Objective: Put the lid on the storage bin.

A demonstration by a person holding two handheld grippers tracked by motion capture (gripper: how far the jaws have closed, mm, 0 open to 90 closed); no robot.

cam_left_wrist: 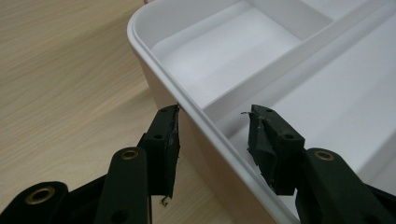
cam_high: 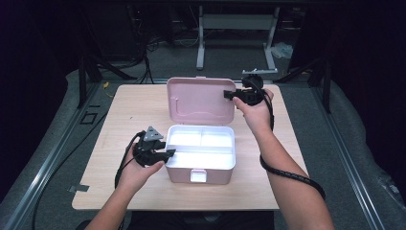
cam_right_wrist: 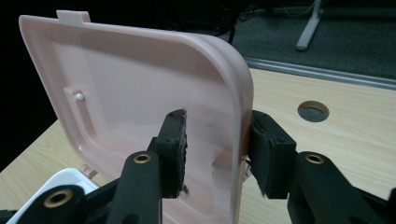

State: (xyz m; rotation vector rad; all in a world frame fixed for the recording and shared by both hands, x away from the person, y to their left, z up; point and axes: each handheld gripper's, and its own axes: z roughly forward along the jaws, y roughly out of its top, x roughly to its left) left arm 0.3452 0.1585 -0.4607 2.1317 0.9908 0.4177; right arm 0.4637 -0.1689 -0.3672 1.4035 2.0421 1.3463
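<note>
- The pink storage box (cam_high: 200,165) is being kept on the wooden desk (cam_high: 124,110), its lid (cam_high: 201,99) standing upright.
- Its left rim is being straddled by the left tool (cam_high: 168,153), released.
- The lid's edge is being straddled by the right tool (cam_high: 230,94), jaws apart.

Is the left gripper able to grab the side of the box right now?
Probably yes. The left gripper is open, and its jaws already sit on either side of the box wall, one outside, one inside the white tray. Nothing is between them.
</note>
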